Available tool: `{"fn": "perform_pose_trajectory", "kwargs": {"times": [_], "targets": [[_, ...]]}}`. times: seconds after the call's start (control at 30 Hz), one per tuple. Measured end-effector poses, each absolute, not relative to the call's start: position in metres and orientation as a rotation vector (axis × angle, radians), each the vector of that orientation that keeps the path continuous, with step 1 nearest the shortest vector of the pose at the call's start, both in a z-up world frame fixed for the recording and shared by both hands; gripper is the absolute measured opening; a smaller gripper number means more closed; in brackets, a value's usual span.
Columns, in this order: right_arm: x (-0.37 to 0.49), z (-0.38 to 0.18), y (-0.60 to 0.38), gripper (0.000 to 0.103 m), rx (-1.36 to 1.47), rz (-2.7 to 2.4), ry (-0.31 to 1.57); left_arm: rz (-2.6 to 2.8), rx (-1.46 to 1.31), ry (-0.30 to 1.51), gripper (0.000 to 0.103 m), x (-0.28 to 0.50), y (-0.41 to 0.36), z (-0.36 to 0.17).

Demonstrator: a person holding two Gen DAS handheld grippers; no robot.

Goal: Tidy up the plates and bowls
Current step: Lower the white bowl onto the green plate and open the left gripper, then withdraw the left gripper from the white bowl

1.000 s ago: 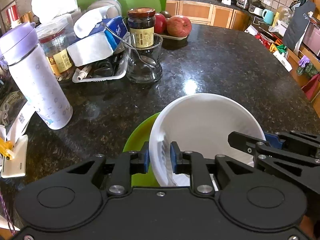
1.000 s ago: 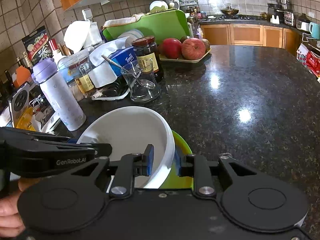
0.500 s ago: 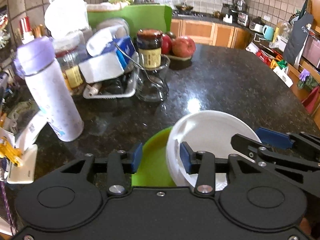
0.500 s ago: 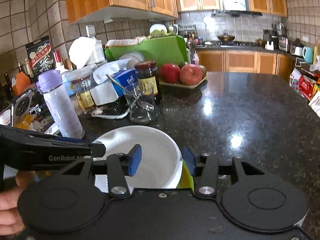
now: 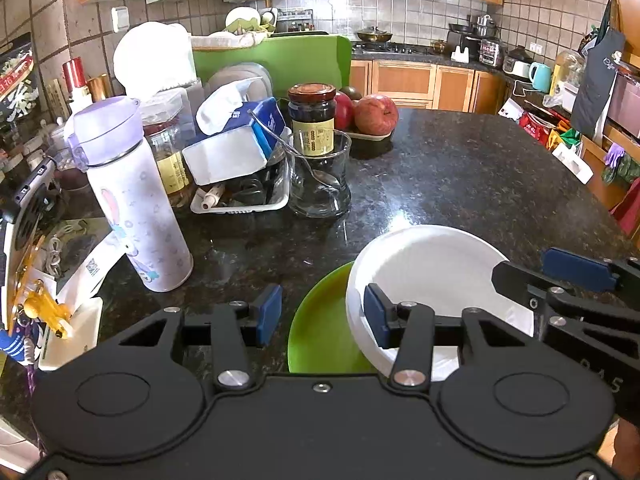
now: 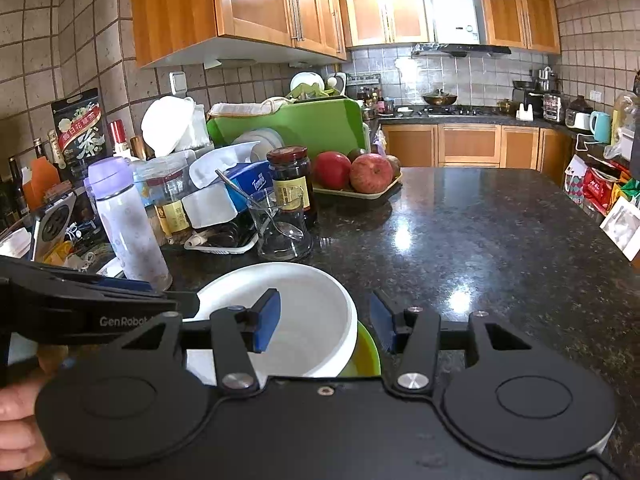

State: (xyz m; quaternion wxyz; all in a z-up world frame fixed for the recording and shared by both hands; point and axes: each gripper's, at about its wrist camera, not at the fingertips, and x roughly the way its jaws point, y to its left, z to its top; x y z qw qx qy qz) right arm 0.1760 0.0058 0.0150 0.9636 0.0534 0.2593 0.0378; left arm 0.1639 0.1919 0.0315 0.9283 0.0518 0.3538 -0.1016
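Both of our grippers stand spread wide and hold nothing. Our left gripper (image 5: 322, 317) has its blue pads apart, one over bare counter, the other in front of the white bowl's near rim; whether that pad touches the rim we cannot tell. Our right gripper (image 6: 325, 322) is equally released, its pads straddling the far side of the same rim.

Between them the white bowl (image 5: 432, 272) sits on the green plate (image 5: 320, 332), shifted toward the plate's right edge so a green crescent shows on the left. We see a smooth, glossy, deep round bowl and a flat, matte lime plate. Both rest on the dark speckled granite counter (image 5: 460, 176), polished enough to mirror the ceiling lights. Behind stand a clear glass (image 5: 319, 176) holding a metal spoon and a lilac-capped bottle (image 5: 134, 196).
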Motion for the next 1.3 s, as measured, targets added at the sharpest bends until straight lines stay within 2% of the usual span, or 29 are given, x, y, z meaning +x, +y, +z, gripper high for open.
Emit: {"fn": "perform_pose_trajectory", "kwargs": {"times": [0.7, 1.3], "targets": [[0.130, 0.015, -0.001, 0.052, 0.119, 0.060, 0.511, -0.161, 0.133, 0.697, 0.054, 0.128, 0.184, 0.034], [0.082, 0.012, -0.013, 0.052, 0.130, 0.046, 0.546, -0.090, 0.153, 0.745, 0.054, 0.081, 0.165, 0.029]]}}
